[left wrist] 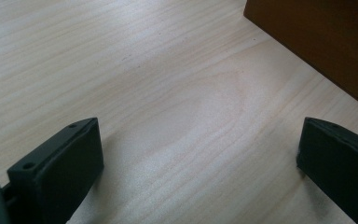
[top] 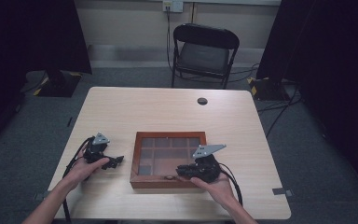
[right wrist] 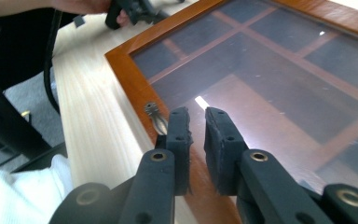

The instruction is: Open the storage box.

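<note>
High view: two grippers, left gripper (top: 117, 161) and right gripper (top: 181, 171); one box (top: 168, 136).

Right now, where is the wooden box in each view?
High view: the wooden box sits at the table's near middle, between the two grippers.
Left gripper view: one dark brown side wall fills the upper right corner.
Right gripper view: its glass lid and orange-brown frame spread across the upper right.
Shared landmark: the light wood table that it rests on.
</note>
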Demonstrator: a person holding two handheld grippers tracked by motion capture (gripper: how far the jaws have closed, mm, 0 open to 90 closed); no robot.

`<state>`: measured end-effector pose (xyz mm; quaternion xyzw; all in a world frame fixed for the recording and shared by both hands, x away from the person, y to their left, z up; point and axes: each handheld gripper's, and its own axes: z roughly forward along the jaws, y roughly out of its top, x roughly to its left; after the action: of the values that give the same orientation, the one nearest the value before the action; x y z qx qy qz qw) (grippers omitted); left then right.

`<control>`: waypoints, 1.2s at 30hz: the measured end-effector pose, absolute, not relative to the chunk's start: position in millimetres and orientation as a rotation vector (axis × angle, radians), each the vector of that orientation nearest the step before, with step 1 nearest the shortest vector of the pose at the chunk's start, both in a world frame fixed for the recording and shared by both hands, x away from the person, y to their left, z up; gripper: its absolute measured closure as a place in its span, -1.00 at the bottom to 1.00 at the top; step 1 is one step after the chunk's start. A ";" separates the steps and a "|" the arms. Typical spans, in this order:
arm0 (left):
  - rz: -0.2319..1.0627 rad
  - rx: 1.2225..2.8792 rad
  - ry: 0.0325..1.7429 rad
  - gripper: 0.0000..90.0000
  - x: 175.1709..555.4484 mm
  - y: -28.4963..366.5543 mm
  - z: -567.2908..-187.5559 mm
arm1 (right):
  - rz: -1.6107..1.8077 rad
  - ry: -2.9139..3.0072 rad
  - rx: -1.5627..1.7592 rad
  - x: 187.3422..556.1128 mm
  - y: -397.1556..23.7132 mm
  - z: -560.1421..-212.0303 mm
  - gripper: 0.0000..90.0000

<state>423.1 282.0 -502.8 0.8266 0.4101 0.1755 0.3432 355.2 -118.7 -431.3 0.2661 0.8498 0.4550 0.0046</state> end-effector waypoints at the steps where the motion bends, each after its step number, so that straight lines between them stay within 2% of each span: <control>1: 0.456 2.148 1.066 -1.00 423.1 282.0 -502.8 | 1.426 2.669 0.820 354.6 -116.9 -431.8 0.80; 19: 0.455 2.149 1.065 -1.00 423.2 282.1 -502.8 | 1.417 2.723 0.755 352.4 -98.0 -443.5 0.72; 36: 0.455 2.148 1.064 -1.00 423.3 282.0 -502.8 | 1.429 2.744 0.690 355.1 -90.2 -444.9 0.79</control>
<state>423.3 282.0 -502.8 0.8268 0.4095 0.1752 0.3435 355.1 -90.2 -444.9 0.2176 0.8656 0.4507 -0.0143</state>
